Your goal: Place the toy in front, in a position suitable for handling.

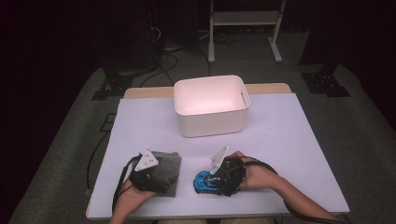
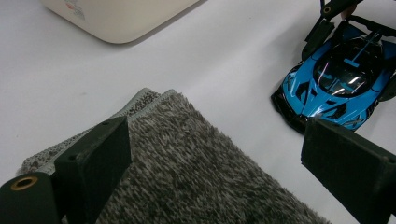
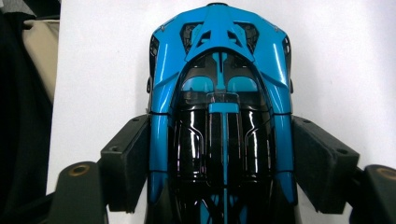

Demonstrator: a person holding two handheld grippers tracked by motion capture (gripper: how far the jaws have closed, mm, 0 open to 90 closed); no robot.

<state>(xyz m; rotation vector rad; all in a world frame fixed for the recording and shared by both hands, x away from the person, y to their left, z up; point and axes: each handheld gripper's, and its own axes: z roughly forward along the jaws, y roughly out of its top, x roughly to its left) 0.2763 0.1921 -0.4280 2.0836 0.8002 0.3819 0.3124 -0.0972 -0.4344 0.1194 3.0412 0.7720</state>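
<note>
Both pads of the right tool (image 3: 219,163) are being pressed on the car's (image 3: 219,93) flanks; grip should be kept centred. Left tool (image 2: 215,163) is being held open over the cloth (image 2: 196,172).

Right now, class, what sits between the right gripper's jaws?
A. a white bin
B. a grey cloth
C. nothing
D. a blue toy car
D: in the right gripper view the blue toy car lies lengthwise between the two black jaws of the right gripper, whose pads sit against its sides; the grey cloth lies under the left gripper, and the white bin stands farther back.
</note>
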